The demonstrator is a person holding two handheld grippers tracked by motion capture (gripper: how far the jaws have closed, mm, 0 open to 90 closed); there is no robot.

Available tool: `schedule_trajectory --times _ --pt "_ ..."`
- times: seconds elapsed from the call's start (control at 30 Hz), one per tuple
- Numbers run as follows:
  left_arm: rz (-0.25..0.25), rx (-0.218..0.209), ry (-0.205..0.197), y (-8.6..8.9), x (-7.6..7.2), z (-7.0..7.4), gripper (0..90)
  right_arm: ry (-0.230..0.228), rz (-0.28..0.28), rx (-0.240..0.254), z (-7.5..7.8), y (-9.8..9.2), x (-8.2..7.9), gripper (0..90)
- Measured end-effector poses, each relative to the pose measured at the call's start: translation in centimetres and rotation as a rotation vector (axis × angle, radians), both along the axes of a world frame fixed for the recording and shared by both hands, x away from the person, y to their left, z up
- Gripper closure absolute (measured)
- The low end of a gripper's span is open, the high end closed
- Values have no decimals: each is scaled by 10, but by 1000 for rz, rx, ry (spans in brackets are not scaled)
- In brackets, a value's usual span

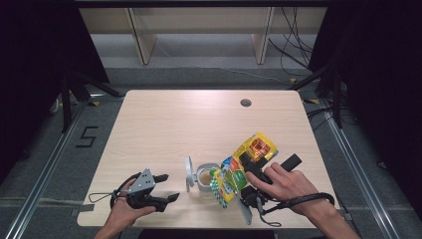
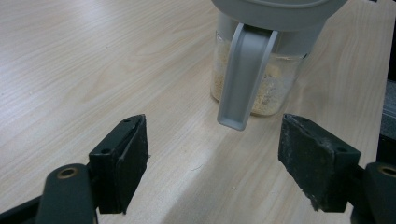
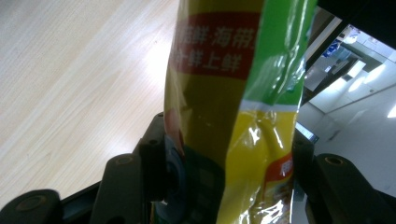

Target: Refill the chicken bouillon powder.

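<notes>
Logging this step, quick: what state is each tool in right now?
Left tool: open, holding nothing, pointed at the jar.
Right tool: closed on the yellow-green packet, tilted over the jar.

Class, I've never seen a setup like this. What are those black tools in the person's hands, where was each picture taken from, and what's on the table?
A person sits at a wooden table with a hand-held gripper in each hand, a two-jawed clamp. The high view looks down from above; the other two cameras ride on the grippers. The left hand-held gripper is open, pointing at a clear jar of pale crumbly powder with a grey hinged lid open. The right hand-held gripper clamps a yellow-green packet, tilted over the jar.
</notes>
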State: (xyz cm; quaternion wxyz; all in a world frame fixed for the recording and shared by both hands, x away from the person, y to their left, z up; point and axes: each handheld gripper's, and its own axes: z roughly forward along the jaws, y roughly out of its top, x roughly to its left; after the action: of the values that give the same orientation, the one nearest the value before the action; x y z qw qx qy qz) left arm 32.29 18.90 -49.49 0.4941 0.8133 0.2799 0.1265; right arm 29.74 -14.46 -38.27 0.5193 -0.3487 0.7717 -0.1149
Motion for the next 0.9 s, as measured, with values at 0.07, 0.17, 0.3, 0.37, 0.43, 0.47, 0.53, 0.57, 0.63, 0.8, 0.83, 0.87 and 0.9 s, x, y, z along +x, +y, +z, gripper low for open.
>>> schedule_trajectory --times 0.07,0.17,0.3,0.37,0.43,0.47,0.53,0.57,0.63,0.8,0.83,0.87,0.9 --pt "-4 4 -5 0 0 0 240 6 -4 -2 0 0 0 496" --pt "-6 10 -4 0 0 0 240 10 -7 -2 0 0 0 496" --pt "-6 10 -4 0 0 0 240 0 -1 3 0 -1 0 496" --pt "-3 4 -4 0 0 0 240 -2 -1 1 0 -1 0 498" --pt "-2 4 -4 0 0 0 240 -2 0 -2 -1 -1 0 499" --pt "-12 22 -19 1 1 1 240 -1 -2 1 -1 -1 0 500" --pt "-5 9 -4 0 0 0 240 -1 -2 2 0 -1 0 501" --pt "-5 15 -6 1 0 0 240 -3 -3 -1 0 -1 0 501" --pt "-4 14 -7 1 0 1 240 -1 -4 0 0 -1 0 502" --pt "-5 16 -8 1 0 1 240 8 -9 0 0 -1 0 503" --pt "-4 14 -6 1 0 1 240 9 -8 0 0 -1 0 503" --pt "-4 15 -7 1 0 1 240 9 -9 1 0 -1 0 503" --pt "-1 12 -4 1 0 0 240 10 -9 2 0 -1 0 503"
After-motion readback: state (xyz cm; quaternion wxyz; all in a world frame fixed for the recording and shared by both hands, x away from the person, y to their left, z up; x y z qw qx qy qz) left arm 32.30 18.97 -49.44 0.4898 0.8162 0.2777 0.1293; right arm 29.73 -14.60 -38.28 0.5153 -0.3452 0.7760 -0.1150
